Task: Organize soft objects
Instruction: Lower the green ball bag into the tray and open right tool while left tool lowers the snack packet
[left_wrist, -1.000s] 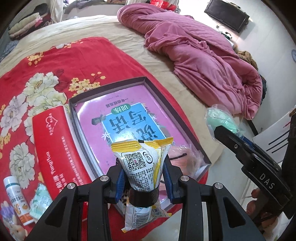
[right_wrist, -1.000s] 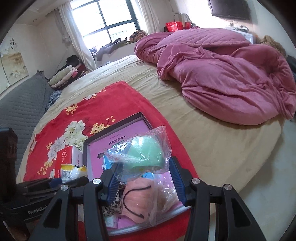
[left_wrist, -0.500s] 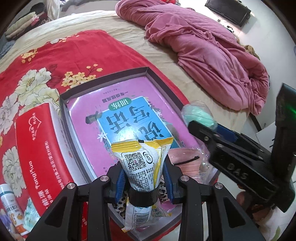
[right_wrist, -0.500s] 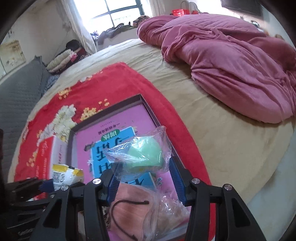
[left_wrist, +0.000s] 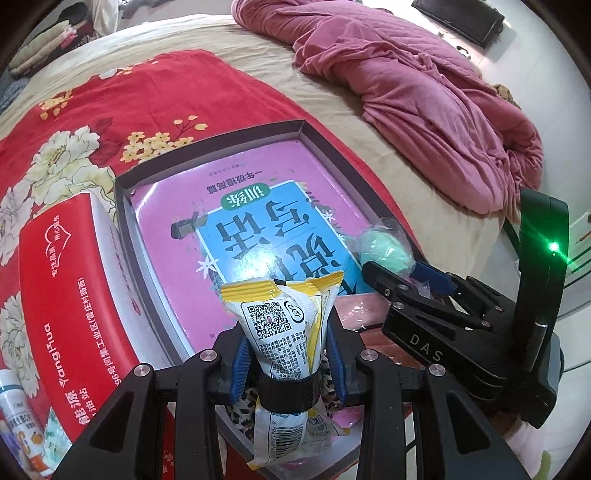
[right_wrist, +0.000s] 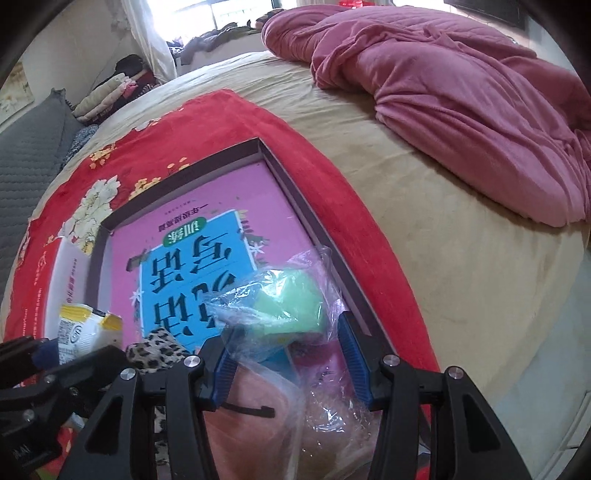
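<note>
While the left gripper (left_wrist: 288, 354) pinches a yellow-white snack packet (left_wrist: 282, 317) and the right gripper (right_wrist: 290, 354) clamps a clear-bagged green ball (right_wrist: 291, 299) mid-frame, a dark shallow tray (right_wrist: 295, 192) sits on red floral cloth (left_wrist: 122, 96), crumpled pink quilt (right_wrist: 461, 96) upper right.

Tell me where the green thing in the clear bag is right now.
The green item in its clear bag sits between the right gripper fingers, over the shallow box's right near corner.
</note>
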